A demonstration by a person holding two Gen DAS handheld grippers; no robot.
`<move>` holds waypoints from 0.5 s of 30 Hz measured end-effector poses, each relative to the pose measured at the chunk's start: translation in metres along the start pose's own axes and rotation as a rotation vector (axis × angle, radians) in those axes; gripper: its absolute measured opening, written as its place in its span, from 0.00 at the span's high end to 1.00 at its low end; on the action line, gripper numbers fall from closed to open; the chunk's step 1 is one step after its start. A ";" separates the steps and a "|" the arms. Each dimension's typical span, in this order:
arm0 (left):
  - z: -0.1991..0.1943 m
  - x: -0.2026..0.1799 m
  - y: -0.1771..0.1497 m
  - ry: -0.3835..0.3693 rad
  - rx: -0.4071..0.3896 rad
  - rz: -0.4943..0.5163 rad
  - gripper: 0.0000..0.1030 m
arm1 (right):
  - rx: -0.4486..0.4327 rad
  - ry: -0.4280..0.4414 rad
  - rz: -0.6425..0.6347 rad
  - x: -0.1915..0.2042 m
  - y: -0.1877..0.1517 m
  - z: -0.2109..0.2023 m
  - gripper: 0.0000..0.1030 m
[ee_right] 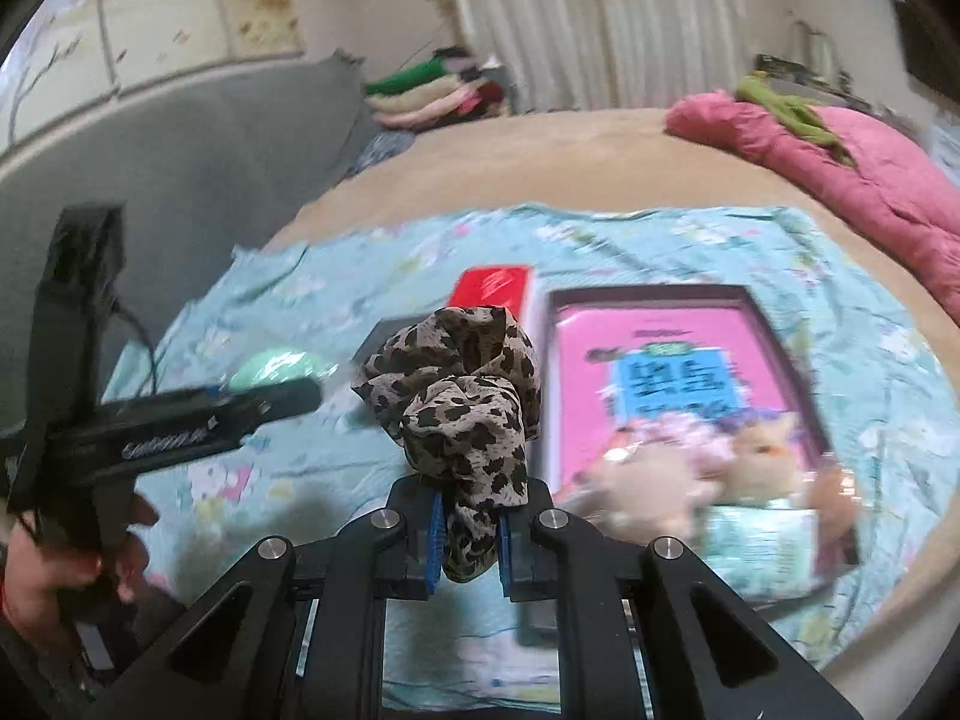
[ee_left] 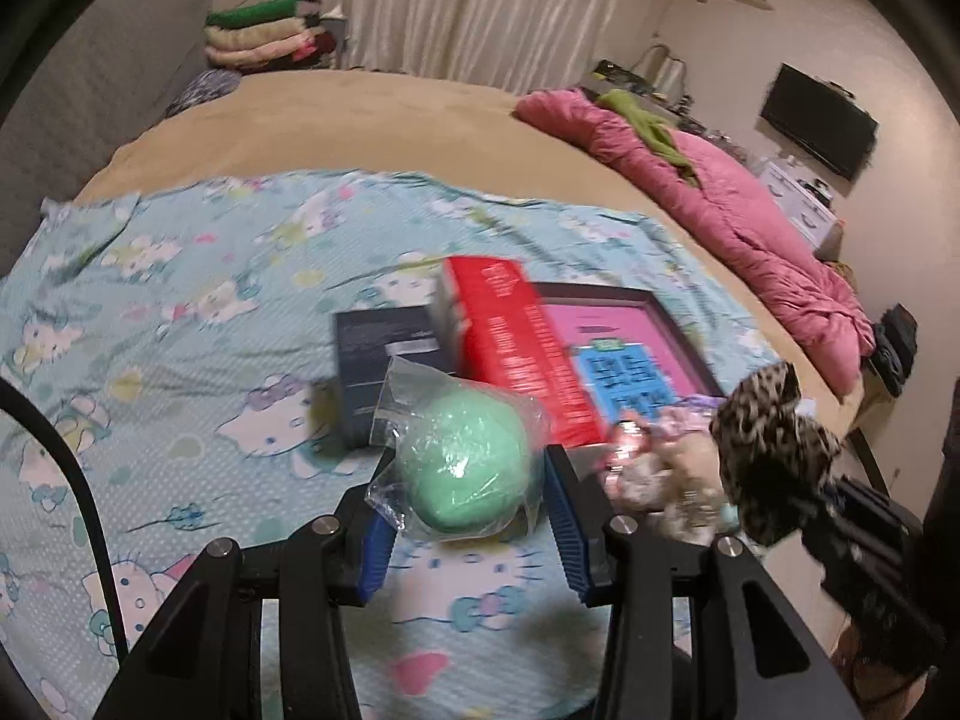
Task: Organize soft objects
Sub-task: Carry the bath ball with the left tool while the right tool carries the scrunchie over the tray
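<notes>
My left gripper (ee_left: 465, 483) is shut on a mint-green soft ball (ee_left: 462, 459) wrapped in clear plastic, held above the blue cartoon-print sheet (ee_left: 180, 300). The same ball (ee_right: 273, 369) shows at the tip of that gripper in the right wrist view. My right gripper (ee_right: 471, 531) is shut on a leopard-print scrunchie (ee_right: 459, 402), which bulges up past the blue pads. That scrunchie (ee_left: 774, 450) also appears at the right of the left wrist view. A bagged plush toy (ee_right: 690, 468) lies on the pink framed box (ee_right: 660, 348).
A red box (ee_left: 516, 342) and a dark box (ee_left: 384, 372) lie on the sheet beside the pink one. A pink quilt (ee_left: 720, 216) runs along the bed's right side. Folded blankets (ee_left: 264, 36) are stacked at the far end. A hand (ee_right: 36, 564) holds the left gripper.
</notes>
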State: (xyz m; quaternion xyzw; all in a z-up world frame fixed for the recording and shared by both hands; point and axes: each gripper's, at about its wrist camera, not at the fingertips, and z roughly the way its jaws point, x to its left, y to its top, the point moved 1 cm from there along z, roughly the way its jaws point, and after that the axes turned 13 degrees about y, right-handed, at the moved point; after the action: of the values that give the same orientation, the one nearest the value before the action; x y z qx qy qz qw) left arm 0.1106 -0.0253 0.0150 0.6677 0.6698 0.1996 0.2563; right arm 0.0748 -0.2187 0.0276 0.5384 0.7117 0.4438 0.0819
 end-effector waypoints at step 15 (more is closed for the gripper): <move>-0.019 -0.118 0.014 -0.091 -0.019 0.180 0.56 | -0.188 -0.102 0.170 -0.083 0.014 -0.089 0.87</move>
State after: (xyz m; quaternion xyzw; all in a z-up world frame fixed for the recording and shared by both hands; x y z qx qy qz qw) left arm 0.1071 -0.1416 0.0473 0.7311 0.5929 0.1979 0.2737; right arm 0.0650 -0.3370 0.0603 0.6085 0.6138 0.4859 0.1304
